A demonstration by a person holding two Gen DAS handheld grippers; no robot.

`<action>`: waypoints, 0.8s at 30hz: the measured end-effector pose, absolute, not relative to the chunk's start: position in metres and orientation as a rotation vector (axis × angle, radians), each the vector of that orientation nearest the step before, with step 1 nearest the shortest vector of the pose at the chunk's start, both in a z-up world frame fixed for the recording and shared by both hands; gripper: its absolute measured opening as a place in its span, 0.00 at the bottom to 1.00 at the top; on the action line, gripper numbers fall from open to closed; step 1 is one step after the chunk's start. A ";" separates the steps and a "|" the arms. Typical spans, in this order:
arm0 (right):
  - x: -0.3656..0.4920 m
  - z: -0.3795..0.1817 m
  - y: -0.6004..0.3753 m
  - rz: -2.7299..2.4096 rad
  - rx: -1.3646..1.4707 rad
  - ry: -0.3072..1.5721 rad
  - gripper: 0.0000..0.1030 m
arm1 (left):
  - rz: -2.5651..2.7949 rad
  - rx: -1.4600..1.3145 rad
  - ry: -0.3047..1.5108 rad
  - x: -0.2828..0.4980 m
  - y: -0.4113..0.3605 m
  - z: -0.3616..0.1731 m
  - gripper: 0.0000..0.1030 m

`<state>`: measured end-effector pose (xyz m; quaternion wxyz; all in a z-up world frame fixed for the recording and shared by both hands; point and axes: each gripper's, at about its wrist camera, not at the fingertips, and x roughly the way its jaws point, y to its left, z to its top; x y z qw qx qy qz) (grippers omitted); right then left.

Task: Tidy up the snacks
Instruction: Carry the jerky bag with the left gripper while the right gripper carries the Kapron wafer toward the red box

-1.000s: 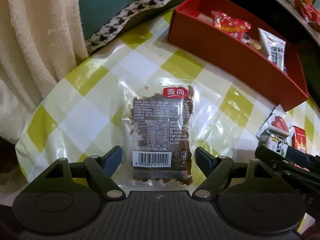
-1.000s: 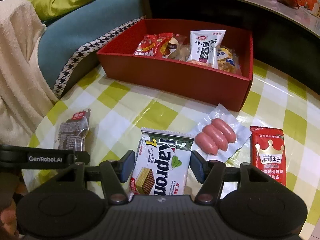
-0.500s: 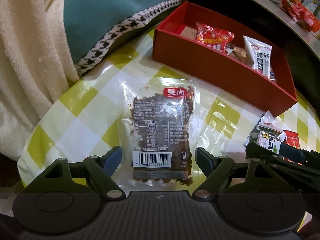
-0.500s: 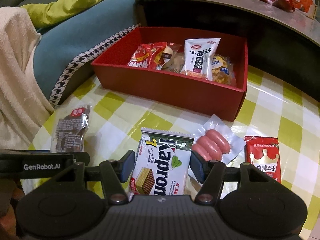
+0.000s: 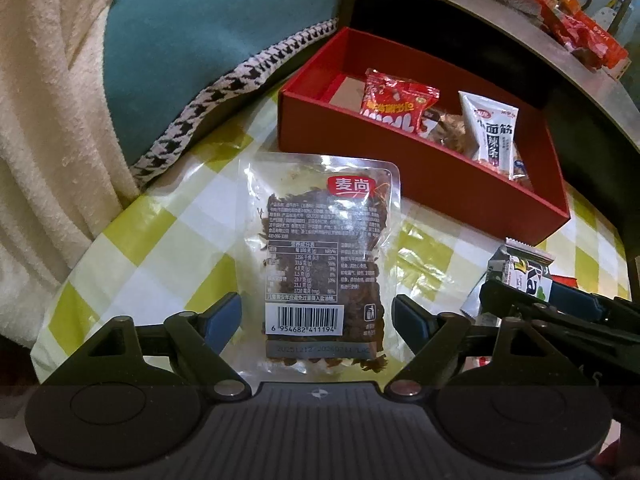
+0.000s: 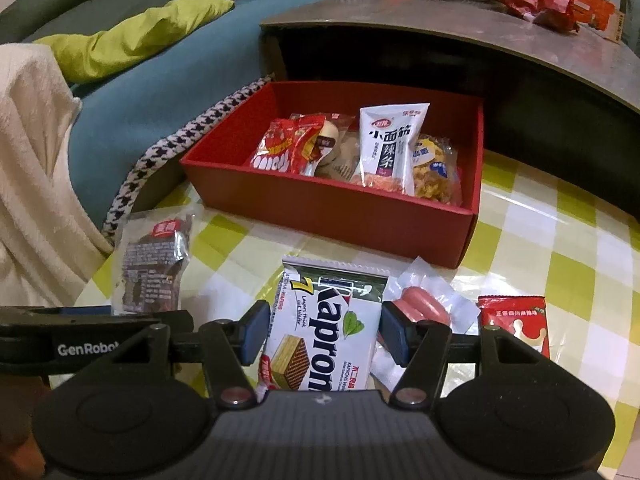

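A clear packet of dark dried snack (image 5: 320, 264) with a barcode label hangs between the blue pads of my left gripper (image 5: 316, 320), which is shut on its two side edges. The same packet (image 6: 152, 264) shows at the left of the right wrist view. My right gripper (image 6: 324, 332) is shut on a white and green wafer pack (image 6: 324, 336), just above the checked cloth. Beyond both stands the red box (image 6: 340, 216), which holds a red packet (image 6: 280, 148), a white strip-snack packet (image 6: 390, 148) and other snacks.
A sausage packet (image 6: 424, 308) and a red crown-print packet (image 6: 514, 326) lie on the yellow-green checked cloth (image 6: 560, 240) to the right. A cream blanket (image 5: 48, 120) and a teal sofa (image 5: 200, 40) lie to the left. A dark table (image 6: 520, 40) with more snacks rises behind the box.
The left gripper has risen and tilted with the dried-snack packet, so the red box shows fuller and nearer. The right view tilted up slightly; the wafer pack stays between its pads.
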<state>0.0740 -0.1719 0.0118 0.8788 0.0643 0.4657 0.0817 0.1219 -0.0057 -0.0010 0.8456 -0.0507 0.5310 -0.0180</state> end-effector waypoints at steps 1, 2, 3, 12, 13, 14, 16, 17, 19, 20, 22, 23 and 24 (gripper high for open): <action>0.074 0.013 -0.173 0.169 0.137 0.968 0.69 | -0.040 -0.108 1.118 0.123 -0.006 0.000 0.83; 0.075 0.014 -0.174 0.168 0.139 0.966 0.69 | -0.041 -0.109 1.115 0.123 -0.006 0.001 0.83; 0.076 0.014 -0.174 0.167 0.141 0.963 0.69 | -0.043 -0.109 1.112 0.124 -0.007 0.002 0.83; 0.082 0.018 -0.179 0.154 0.150 0.946 0.69 | -0.058 -0.117 1.087 0.135 -0.006 0.008 0.84; 0.083 0.019 -0.179 0.153 0.151 0.944 0.69 | -0.062 -0.120 1.085 0.136 -0.005 0.008 0.84; 0.084 0.020 -0.180 0.151 0.153 0.940 0.69 | -0.067 -0.120 1.083 0.137 -0.006 0.008 0.84; 0.087 0.024 -0.183 0.146 0.159 0.931 0.69 | -0.074 -0.118 1.078 0.140 -0.008 0.010 0.84; 0.088 0.025 -0.184 0.142 0.161 0.927 0.69 | -0.078 -0.117 1.075 0.141 -0.009 0.011 0.84; 0.091 0.027 -0.186 0.136 0.167 0.918 0.69 | -0.085 -0.120 1.069 0.145 -0.010 0.013 0.84; 0.092 0.029 -0.188 0.132 0.171 0.913 0.69 | -0.090 -0.121 1.066 0.146 -0.010 0.015 0.84; 0.095 0.031 -0.191 0.126 0.179 0.904 0.69 | -0.095 -0.124 1.056 0.150 -0.012 0.018 0.84; 0.097 0.033 -0.192 0.124 0.182 0.898 0.69 | -0.098 -0.125 1.050 0.152 -0.013 0.020 0.84; 0.098 0.035 -0.193 0.124 0.183 0.894 0.69 | -0.101 -0.128 1.045 0.155 -0.014 0.023 0.84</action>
